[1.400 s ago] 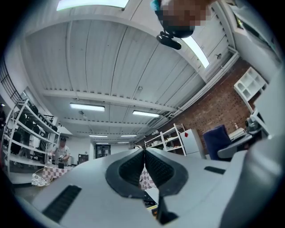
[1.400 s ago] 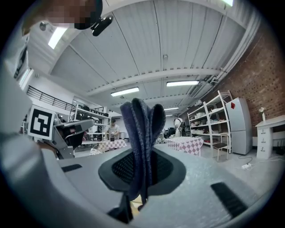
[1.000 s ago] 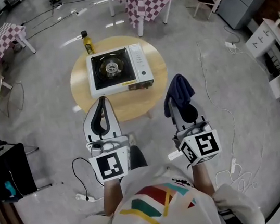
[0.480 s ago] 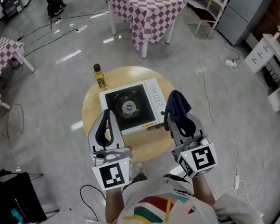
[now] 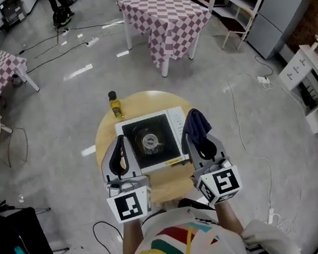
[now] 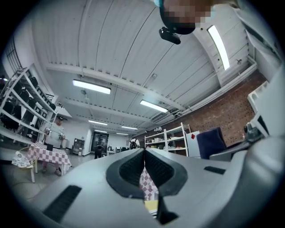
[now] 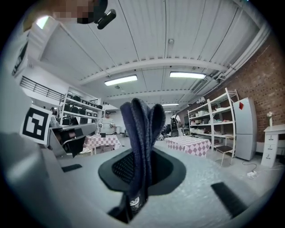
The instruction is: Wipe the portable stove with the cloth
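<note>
Both grippers now nearer the stove (image 5: 149,141) than 1 s ago. Right gripper (image 5: 200,136) clamps the cloth (image 5: 195,120), just right of stove; left gripper (image 5: 119,143) pinched together, empty, just left of stove. Wiping prob. next.

Stove (image 5: 149,142), cloth (image 5: 195,123), bottle (image 5: 116,105): one each

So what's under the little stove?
The portable stove sits on a round wooden table. The tabletop right beneath it is covered, so anything there can't be seen.
</note>
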The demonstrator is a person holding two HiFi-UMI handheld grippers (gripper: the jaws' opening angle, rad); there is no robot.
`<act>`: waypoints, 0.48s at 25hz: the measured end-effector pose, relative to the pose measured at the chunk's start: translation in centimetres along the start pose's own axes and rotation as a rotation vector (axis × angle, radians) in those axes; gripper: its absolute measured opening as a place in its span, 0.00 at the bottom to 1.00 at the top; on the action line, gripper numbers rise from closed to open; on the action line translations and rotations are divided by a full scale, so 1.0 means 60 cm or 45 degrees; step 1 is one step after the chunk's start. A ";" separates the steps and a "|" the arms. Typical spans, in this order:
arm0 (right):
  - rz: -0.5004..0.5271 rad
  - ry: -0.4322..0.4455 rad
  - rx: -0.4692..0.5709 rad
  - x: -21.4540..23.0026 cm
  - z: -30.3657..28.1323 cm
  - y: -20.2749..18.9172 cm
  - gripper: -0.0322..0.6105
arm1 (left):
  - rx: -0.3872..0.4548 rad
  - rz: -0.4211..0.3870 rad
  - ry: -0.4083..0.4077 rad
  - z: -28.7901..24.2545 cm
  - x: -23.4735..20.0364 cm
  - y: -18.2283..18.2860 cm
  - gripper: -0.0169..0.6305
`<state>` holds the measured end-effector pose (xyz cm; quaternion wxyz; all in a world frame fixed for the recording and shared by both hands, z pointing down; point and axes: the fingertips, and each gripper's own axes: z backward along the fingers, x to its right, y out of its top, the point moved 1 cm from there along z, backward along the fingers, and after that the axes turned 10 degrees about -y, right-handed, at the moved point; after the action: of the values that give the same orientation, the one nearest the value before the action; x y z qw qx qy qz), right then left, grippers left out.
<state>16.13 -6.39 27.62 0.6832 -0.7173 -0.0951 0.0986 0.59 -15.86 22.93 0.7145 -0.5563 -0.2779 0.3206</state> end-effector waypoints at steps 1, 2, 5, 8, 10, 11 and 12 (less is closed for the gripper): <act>-0.004 0.014 0.006 0.000 -0.005 0.002 0.10 | 0.011 0.014 0.015 -0.005 -0.001 0.005 0.04; -0.011 0.030 0.014 0.002 -0.010 0.004 0.10 | 0.014 0.022 0.025 -0.010 -0.001 0.008 0.04; -0.051 0.065 0.033 0.011 -0.018 0.011 0.10 | 0.018 0.000 0.037 -0.023 0.008 0.016 0.04; -0.087 0.088 0.032 0.021 -0.024 0.009 0.10 | 0.021 -0.024 0.039 -0.033 0.019 0.020 0.04; -0.096 0.107 0.029 0.024 -0.027 0.006 0.10 | 0.011 -0.035 0.034 -0.037 0.029 0.017 0.04; -0.098 0.117 0.035 0.025 -0.027 0.005 0.10 | 0.004 -0.042 0.031 -0.038 0.034 0.015 0.04; -0.100 0.127 0.044 0.025 -0.027 0.005 0.10 | 0.000 -0.050 0.030 -0.039 0.038 0.012 0.04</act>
<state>18.01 -7.56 27.37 0.7027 -0.7052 -0.0872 0.0375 3.69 -15.43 21.77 0.7238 -0.5544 -0.2803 0.3002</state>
